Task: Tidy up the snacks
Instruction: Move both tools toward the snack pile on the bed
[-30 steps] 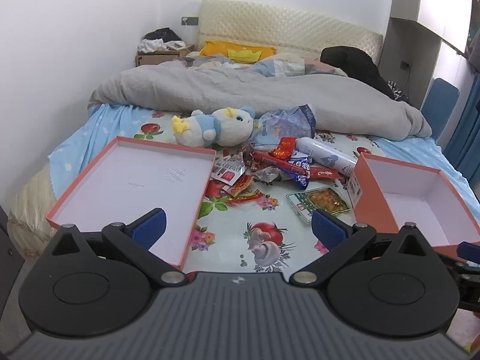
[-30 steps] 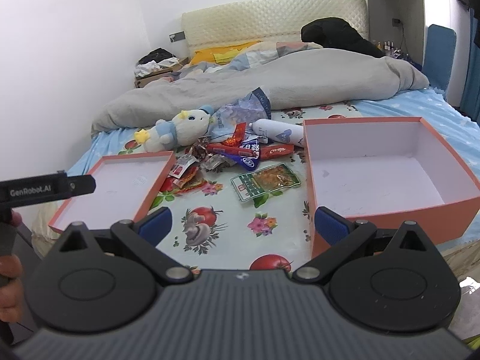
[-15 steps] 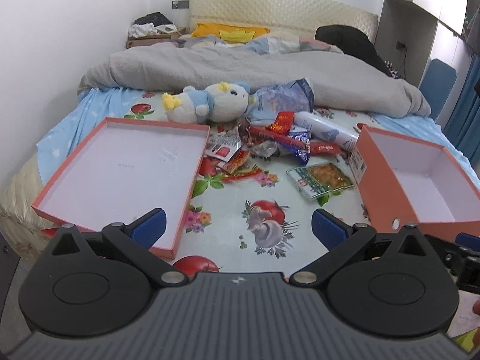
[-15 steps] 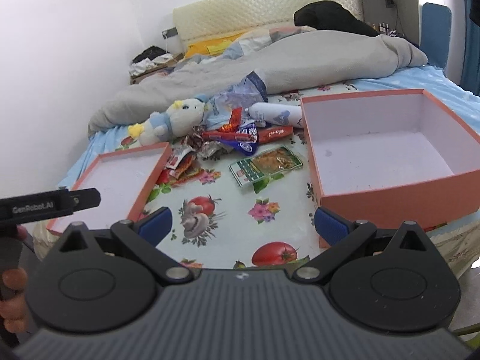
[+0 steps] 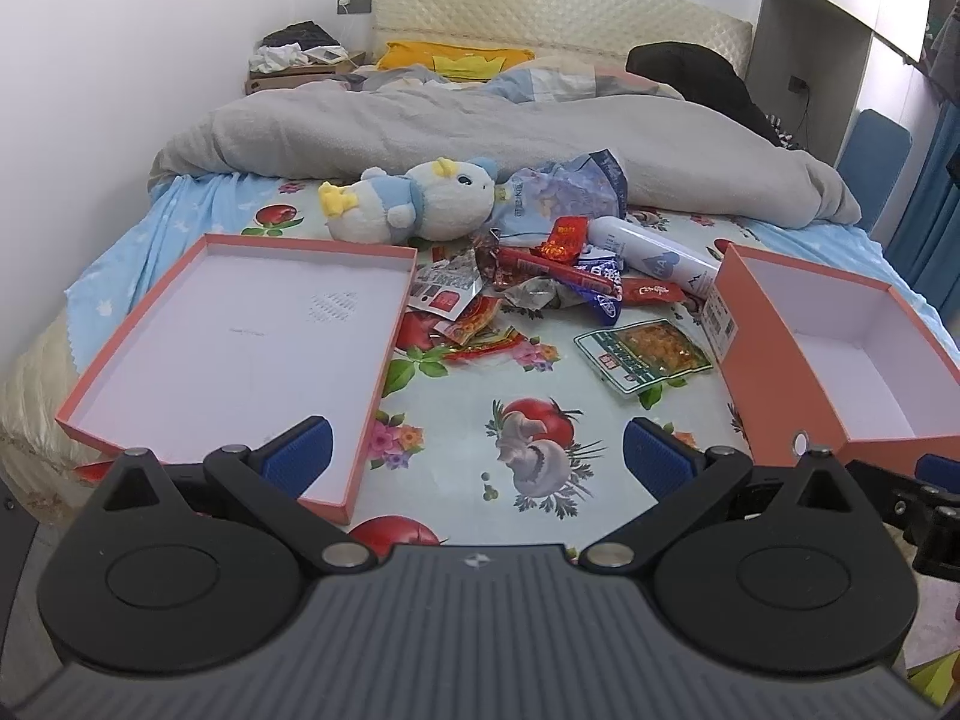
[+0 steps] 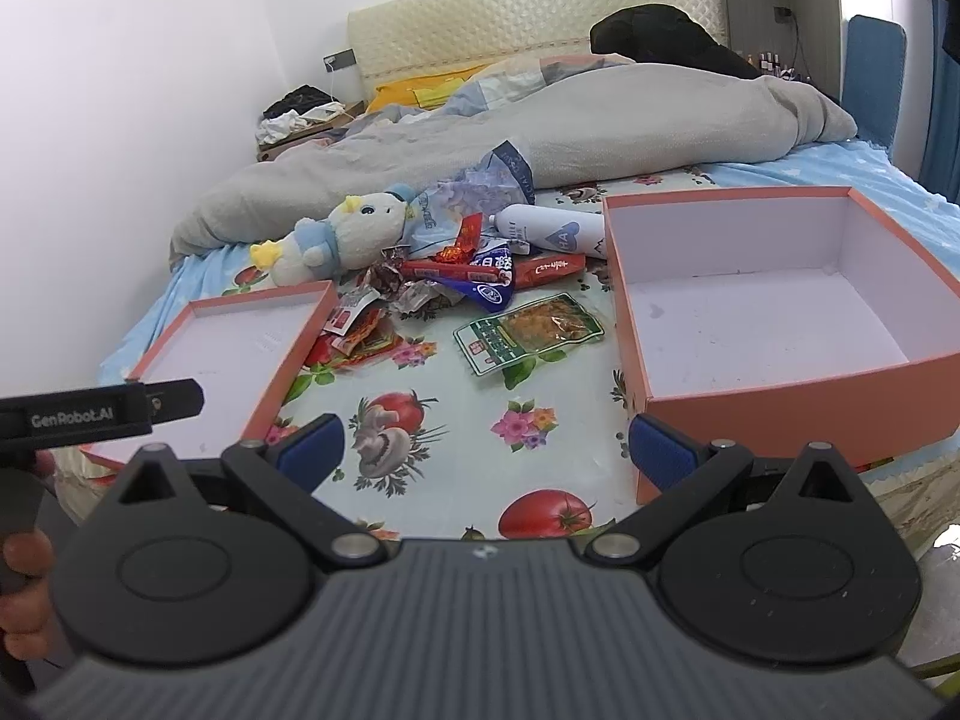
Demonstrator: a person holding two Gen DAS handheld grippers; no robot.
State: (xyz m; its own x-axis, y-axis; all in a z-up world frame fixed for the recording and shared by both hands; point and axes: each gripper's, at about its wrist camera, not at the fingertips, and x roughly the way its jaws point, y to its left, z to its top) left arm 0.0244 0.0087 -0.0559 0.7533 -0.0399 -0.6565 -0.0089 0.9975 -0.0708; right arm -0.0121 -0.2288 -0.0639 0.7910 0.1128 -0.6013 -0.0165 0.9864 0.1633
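Observation:
A heap of snack packets [image 5: 552,276] [image 6: 456,276] lies mid-bed between two orange boxes. Nearest of them is a green packet of yellow snacks [image 5: 645,354] [image 6: 528,333]. The shallow orange lid [image 5: 240,348] [image 6: 240,348] lies on the left, the deep orange box [image 5: 774,324] [image 6: 780,384] on the right; both hold nothing. My left gripper [image 5: 477,456] hovers open above the bed's near edge, between lid and box. My right gripper [image 6: 486,450] is open too, just left of the deep box's front corner. Neither holds anything.
A white and blue plush toy [image 5: 414,204] [image 6: 336,234], a white bottle [image 5: 651,255] [image 6: 552,231] and a crumpled blue bag [image 5: 564,192] lie behind the snacks. A grey duvet [image 5: 480,126] covers the far bed. The left gripper's body [image 6: 96,411] and a hand [image 6: 24,594] show at left.
Both grippers have advanced over the bed and tilted down, so the boxes and snacks sit closer and lower in view. Both stay open with nothing held.

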